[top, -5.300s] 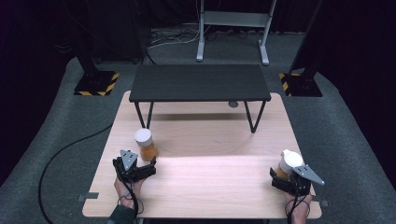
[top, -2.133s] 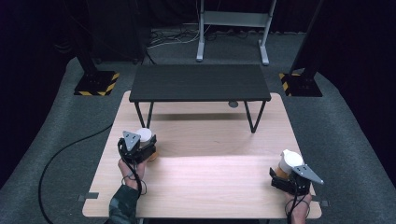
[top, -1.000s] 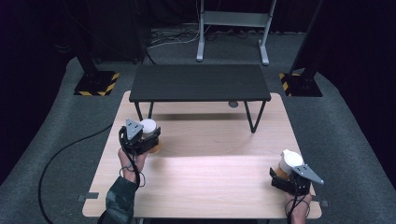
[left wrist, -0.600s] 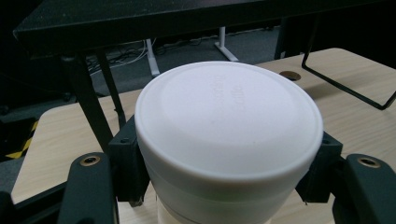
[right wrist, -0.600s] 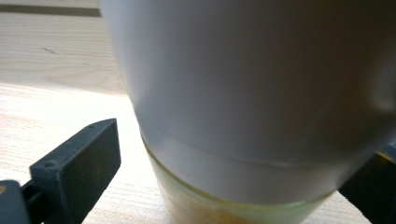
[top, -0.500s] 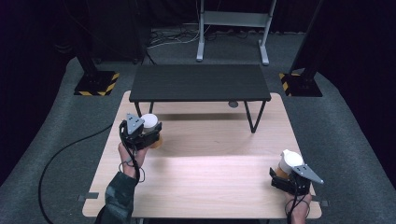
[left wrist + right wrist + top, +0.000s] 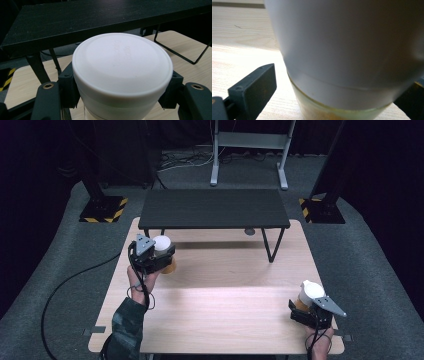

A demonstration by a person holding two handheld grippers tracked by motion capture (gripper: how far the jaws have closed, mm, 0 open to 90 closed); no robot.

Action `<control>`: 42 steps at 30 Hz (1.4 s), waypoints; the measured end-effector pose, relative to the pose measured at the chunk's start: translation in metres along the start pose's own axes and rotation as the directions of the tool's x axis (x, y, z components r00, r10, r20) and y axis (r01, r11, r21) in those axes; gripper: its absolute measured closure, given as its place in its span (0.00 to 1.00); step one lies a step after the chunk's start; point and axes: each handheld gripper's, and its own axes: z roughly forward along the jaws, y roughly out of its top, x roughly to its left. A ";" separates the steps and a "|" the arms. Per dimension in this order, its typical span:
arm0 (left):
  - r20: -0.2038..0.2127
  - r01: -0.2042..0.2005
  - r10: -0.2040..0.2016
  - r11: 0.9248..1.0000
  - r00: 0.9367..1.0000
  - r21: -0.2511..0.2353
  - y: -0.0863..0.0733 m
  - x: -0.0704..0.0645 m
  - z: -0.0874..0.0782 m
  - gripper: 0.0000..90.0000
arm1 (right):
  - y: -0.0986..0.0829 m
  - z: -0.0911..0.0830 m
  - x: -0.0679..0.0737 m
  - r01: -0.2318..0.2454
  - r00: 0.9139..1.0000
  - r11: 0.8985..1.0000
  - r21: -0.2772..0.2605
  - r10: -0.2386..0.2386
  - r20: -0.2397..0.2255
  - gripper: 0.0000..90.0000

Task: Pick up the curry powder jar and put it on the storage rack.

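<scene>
Two jars with white lids and amber contents are on the wooden table (image 7: 225,320). The left jar (image 7: 161,244) (image 7: 122,65) is at the back left, just in front of the black shelf. My left gripper (image 7: 163,259) (image 7: 122,102) is shut on it below the lid, with a finger (image 7: 47,100) on each side. The right jar (image 7: 310,292) (image 7: 347,50) stands near the front right corner. My right gripper (image 7: 304,306) (image 7: 337,102) sits around it, open. Its left finger (image 7: 254,87) is a little apart from the glass, and its right finger is mostly hidden.
A low black shelf (image 7: 215,207) on thin wire legs (image 7: 270,247) spans the back of the table. A black cable (image 7: 65,285) runs over the grey floor at the left. A metal stand (image 7: 250,150) rises behind the table.
My left gripper closed on the left jar and carried it forward toward the black shelf. The right gripper and its jar have stayed put.
</scene>
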 end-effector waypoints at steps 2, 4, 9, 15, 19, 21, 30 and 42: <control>0.004 -0.004 0.004 1.000 1.000 0.004 0.004 0.001 0.002 0.37 | 0.000 0.000 0.000 0.001 1.000 1.000 0.000 -0.001 0.000 0.00; 0.006 -0.006 0.006 1.000 1.000 0.005 0.005 0.001 0.002 0.37 | 0.000 0.000 0.000 0.001 1.000 1.000 -0.001 -0.001 0.001 0.00; 0.029 -0.013 0.013 1.000 1.000 0.009 0.014 0.003 0.004 0.37 | 0.000 0.000 0.001 0.001 1.000 1.000 0.000 -0.001 0.002 0.00; 0.044 -0.021 0.021 1.000 0.999 0.011 0.022 0.005 0.006 0.37 | 0.000 0.000 0.000 0.001 1.000 1.000 0.001 -0.001 0.000 0.00; 0.056 -0.024 0.023 1.000 0.998 0.014 0.027 0.006 0.007 0.37 | 0.000 0.000 0.000 0.001 1.000 1.000 0.001 -0.001 0.000 0.00; 0.059 -0.031 0.030 0.999 0.998 0.018 0.030 0.006 0.008 0.37 | 0.000 0.000 0.000 0.002 1.000 1.000 0.003 -0.002 0.002 0.00; 0.075 -0.023 0.021 1.000 0.997 0.016 0.038 0.010 0.010 0.37 | 0.000 0.000 0.000 0.003 1.000 1.000 0.002 -0.003 0.000 0.00; 0.100 -0.031 0.029 0.999 0.995 0.009 0.049 0.012 0.010 0.37 | 0.001 0.000 0.000 0.003 1.000 1.000 0.003 -0.003 0.002 0.00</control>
